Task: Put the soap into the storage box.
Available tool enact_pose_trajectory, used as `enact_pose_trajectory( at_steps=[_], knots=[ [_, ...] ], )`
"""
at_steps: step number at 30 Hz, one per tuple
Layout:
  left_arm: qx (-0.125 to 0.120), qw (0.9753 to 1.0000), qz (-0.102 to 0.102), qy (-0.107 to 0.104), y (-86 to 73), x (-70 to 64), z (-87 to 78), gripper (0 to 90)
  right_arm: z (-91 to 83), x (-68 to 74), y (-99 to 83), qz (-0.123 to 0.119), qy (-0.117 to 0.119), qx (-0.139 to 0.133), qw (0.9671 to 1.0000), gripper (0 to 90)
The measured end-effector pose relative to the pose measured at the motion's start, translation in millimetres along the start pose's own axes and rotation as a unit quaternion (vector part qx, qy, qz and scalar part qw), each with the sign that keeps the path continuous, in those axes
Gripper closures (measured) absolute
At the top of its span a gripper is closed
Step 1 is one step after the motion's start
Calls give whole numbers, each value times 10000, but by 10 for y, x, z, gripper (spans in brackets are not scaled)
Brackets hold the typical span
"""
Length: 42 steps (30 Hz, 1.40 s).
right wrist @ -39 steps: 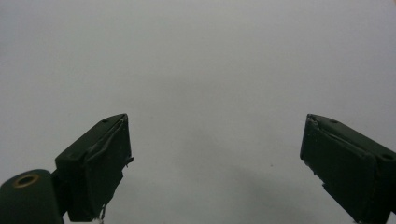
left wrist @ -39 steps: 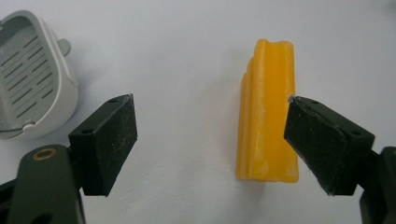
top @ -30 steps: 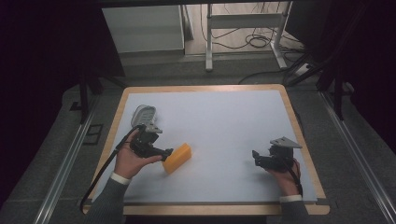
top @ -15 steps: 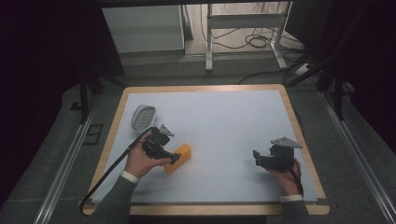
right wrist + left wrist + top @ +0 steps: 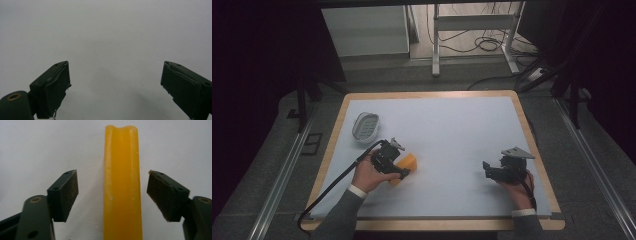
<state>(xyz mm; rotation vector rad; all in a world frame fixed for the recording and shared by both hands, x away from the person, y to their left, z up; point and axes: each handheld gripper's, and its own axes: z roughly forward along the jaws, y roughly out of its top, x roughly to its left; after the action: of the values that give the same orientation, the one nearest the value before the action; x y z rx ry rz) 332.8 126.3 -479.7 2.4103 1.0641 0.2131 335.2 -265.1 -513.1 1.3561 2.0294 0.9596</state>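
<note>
High view: the left gripper (image 5: 403, 172) sits over the yellow block (image 5: 404, 164), at seven o'clock on the table (image 5: 452, 125). Left gripper view: jaws apart, straddling it, seemingly untouched; closing comes next. Right gripper view: the right gripper (image 5: 115, 87) gapes idle.

Left gripper (image 5: 398, 172) now over yellow block (image 5: 404, 164), fingers (image 5: 65, 195) astride.

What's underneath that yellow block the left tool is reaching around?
Under the yellow block lies the white table mat, bare on both sides. The left gripper straddles it, jaws open, not touching. The block covers the spot directly beneath it.
</note>
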Motion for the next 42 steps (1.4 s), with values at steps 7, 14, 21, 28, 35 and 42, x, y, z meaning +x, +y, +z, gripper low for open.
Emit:
enact_pose_trajectory(
  at_steps=[7,14,21,28,35,42],
  knots=[
    [169,9998,-62,12,-38,-34,115,370,4,-15,-8,-6,-37,6,10000,86],
    [194,9998,-75,6,-102,-46,143,520,4,-13,-9,-11,-41,19,10000,86],
    [127,9999,-23,-45,-127,-36,136,606,2,-7,-6,-27,-51,22,10000,86],
    [137,9996,-6,-241,-121,2,99,610,7,-24,-11,-20,-64,31,10000,86],
    [89,9995,-69,-279,-127,62,14,610,1,-21,-10,-33,-89,15,10000,86],
    [-137,9991,-183,-356,-134,152,-126,610,9,-15,-13,-54,-69,30,10000,86]
  ],
)
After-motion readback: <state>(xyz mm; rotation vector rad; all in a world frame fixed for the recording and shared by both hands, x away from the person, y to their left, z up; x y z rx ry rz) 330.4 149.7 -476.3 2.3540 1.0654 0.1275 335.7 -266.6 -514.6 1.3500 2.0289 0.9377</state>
